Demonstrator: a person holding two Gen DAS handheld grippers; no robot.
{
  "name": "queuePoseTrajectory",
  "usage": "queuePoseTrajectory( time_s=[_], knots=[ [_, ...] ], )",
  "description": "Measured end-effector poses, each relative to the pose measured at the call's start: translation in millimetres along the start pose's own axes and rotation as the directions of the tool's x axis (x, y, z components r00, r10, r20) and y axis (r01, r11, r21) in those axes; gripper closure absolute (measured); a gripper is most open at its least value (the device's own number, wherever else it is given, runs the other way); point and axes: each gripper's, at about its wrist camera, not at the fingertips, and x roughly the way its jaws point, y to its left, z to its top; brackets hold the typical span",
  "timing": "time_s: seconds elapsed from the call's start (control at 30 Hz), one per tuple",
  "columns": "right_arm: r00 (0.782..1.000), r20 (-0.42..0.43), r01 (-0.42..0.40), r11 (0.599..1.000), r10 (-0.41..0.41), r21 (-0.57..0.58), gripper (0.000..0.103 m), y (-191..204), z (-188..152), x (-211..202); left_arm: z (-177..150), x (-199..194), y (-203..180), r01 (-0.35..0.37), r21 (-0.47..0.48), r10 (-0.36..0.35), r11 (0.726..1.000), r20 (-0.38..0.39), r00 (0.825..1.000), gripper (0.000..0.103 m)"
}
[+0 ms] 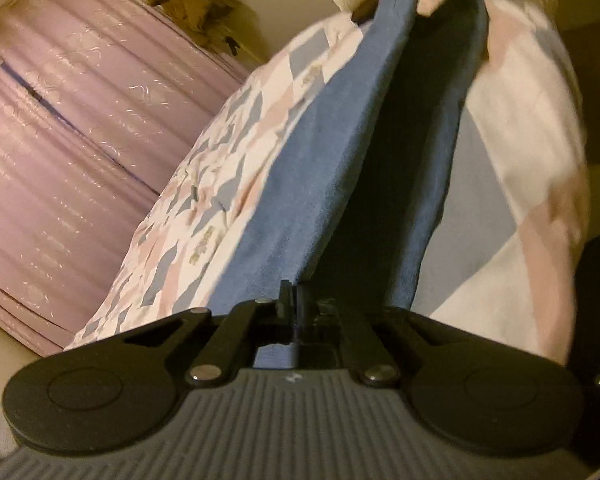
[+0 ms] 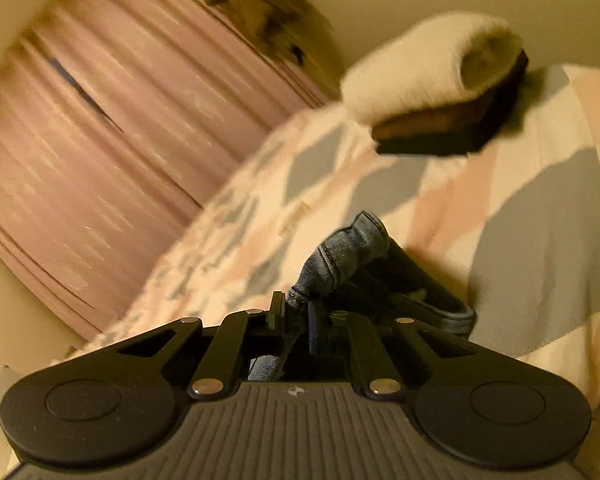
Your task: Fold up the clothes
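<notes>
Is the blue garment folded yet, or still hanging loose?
Not folded. The garment hangs stretched and draped from the left tongs, and the right tongs pinch a bunched hem above the bedspread.

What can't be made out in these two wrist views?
- Left wrist view: what kind of garment the blue garment is; it fills the frame and runs off the top, clamped in the left gripper.
- Right wrist view: the rest of the denim piece pinched by the right gripper; hidden behind the gripper body.
- Right wrist view: folded stack on the patterned bedspread; motion blur hides the item count.
- Both views: brown cloth near the curtain; too small, dim.
</notes>
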Motion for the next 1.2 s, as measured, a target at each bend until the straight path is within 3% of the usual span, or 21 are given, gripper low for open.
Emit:
queuePoseTrajectory(
  time_s=[0.1,0.2,0.3,0.33,0.43,0.47,0.57,0.63,0.7,0.77,0.87,0.93,1.0,1.13,1.2],
  knots=[
    [1.0,0.01,0.005,1.0,-0.005,0.004,0.094,-6.8,-9.4,-19.1,-2.4,-4.1,-5.7,0.024,0.006,-0.024,1.0,-0.014,1.0,0.101],
    [0.994,-0.041,0.099,0.993,-0.097,0.07,0.094,-38.7,-33.1,-12.3,-9.1,12.4,-27.8,0.066,0.018,-0.064,0.998,-0.073,0.995,0.101],
    [0.982,-0.087,0.177,0.979,-0.168,0.1,0.093,-66.4,-56.5,3.1,-9.8,26.0,-36.1,0.051,-0.006,-0.051,0.999,-0.099,0.994,0.101],
    [0.985,-0.078,0.164,0.981,-0.157,0.103,0.091,-67.3,-58.3,3.5,-10.0,30.6,-38.9,0.045,-0.014,-0.047,0.999,-0.108,0.993,0.101],
    [0.988,-0.03,0.154,0.987,-0.153,0.039,0.066,-52.9,-48.3,-5.6,-6.8,28.2,-33.3,0.031,-0.05,-0.036,0.998,-0.119,0.992,0.092],
    [0.981,-0.012,0.192,0.981,-0.192,-0.013,0.05,-46.0,-44.4,-10.4,-5.8,22.5,-27.9,0.035,-0.073,-0.043,0.997,-0.115,0.992,0.089],
    [0.957,0.047,0.289,0.951,-0.286,-0.113,0.044,-31.7,-36.9,-22.4,-3.1,3.2,0.9,0.089,-0.217,-0.111,0.972,-0.089,0.99,0.086],
    [0.937,0.087,0.347,0.925,-0.337,-0.156,0.043,-24.6,-33.5,-29.4,1.7,-3.2,31.7,0.127,-0.344,-0.153,0.93,-0.051,0.987,0.081],
    [0.961,0.074,0.272,0.957,-0.265,-0.106,0.043,-26.1,-25.0,-28.3,8.5,-5.5,65.3,0.161,-0.467,-0.183,0.87,-0.002,0.983,0.08],
    [0.969,0.067,0.245,0.96,-0.238,-0.135,0.043,-20.7,-13.3,-18.5,22.8,11.3,104.6,0.199,-0.572,-0.213,0.796,0.043,0.976,0.08],
    [0.979,0.037,0.206,0.955,-0.202,-0.214,0.039,-9.3,6.6,7.3,51.7,55.6,158.5,0.309,-0.684,-0.316,0.66,0.12,0.941,0.076],
    [0.981,-0.011,0.185,0.95,-0.194,-0.251,0.036,-5.0,26.3,36.7,74.2,97.3,180.2,0.366,-0.701,-0.389,0.612,0.137,0.911,0.072],
    [0.976,-0.064,0.184,0.94,-0.21,-0.288,0.034,-5.0,43.2,65.2,97.7,145.5,199.1,0.414,-0.713,-0.458,0.566,0.146,0.877,0.066],
    [0.949,-0.243,0.153,0.966,-0.202,-0.208,0.032,-22.5,70.7,122.4,133.0,241.9,209.5,0.505,-0.736,-0.614,0.452,0.154,0.774,0.051],
    [0.93,-0.328,0.124,0.983,-0.163,-0.137,0.033,-33.3,78.1,139.6,141.0,282.2,202.6,0.55,-0.745,-0.695,0.378,0.165,0.7,0.042]
  ],
)
